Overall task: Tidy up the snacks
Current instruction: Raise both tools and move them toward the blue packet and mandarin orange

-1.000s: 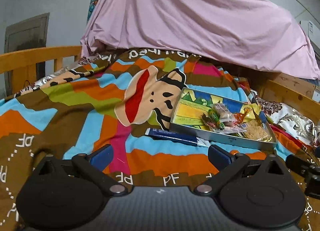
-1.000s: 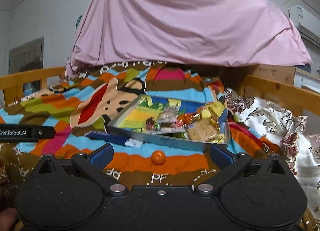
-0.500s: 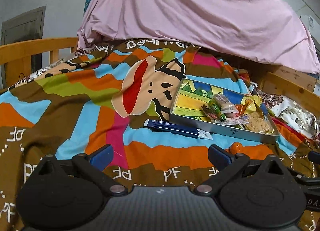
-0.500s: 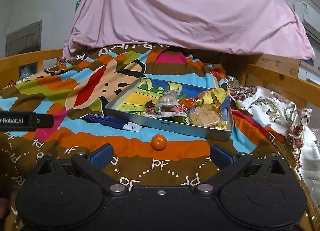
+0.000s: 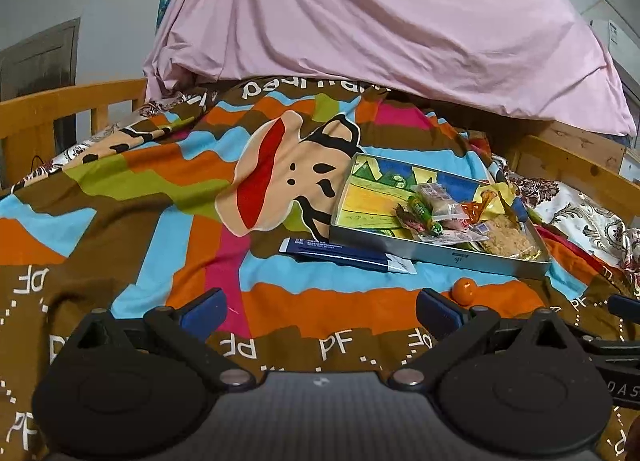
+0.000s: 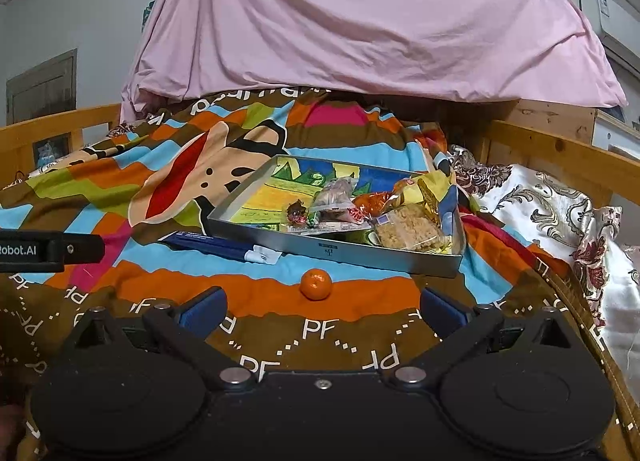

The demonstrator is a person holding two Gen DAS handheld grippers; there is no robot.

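Both sets of jaws wide open, empty: right gripper [image 6: 320,307], left gripper [image 5: 320,309]. Small orange [image 6: 315,284] just ahead, centred between right jaws, loose on blanket [image 6: 256,293], likely next pick. Beyond it, blue packet [image 6: 216,244] against the tin tray [image 6: 332,251]. Tray holds wrapped snacks [image 6: 360,209] heaped right, so strays likely belong there.

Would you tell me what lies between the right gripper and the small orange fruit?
Only bare blanket. In the right wrist view, the open right gripper faces the orange fruit with nothing in between.
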